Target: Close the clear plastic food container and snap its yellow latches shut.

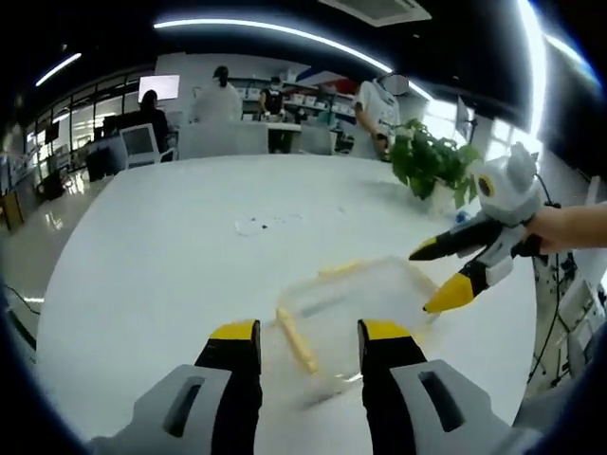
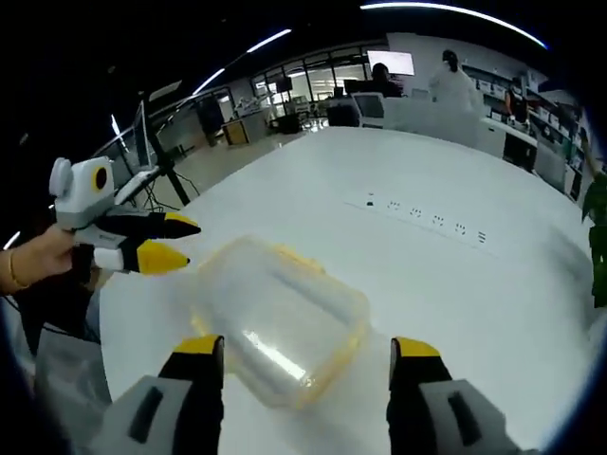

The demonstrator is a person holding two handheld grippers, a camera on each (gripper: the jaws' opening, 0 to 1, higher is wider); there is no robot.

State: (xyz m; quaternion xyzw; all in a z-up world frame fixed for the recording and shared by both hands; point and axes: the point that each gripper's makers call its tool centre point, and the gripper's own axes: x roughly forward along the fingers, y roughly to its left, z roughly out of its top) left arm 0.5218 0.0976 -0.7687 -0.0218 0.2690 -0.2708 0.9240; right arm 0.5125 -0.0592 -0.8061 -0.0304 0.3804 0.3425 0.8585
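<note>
The clear plastic container (image 1: 365,296) lies on the white table (image 1: 171,256), blurred, with yellow latch strips along its near-left side (image 1: 297,341) and far side (image 1: 341,268). My left gripper (image 1: 308,334) is open just short of it, its jaws apart on either side of the near-left latch. My right gripper (image 1: 434,277) comes in from the right, open, its tips at the container's right edge. In the right gripper view the container (image 2: 280,318) sits between the wide-open right gripper (image 2: 305,347), lid on top, yellow rim showing. The left gripper (image 2: 182,242) is open beside its left corner.
A potted plant (image 1: 432,161) stands on the table beyond the container. A row of inset sockets (image 2: 427,216) crosses the tabletop. Several people stand at desks (image 1: 223,137) past the far edge. The table edge (image 2: 123,313) runs close behind the left gripper.
</note>
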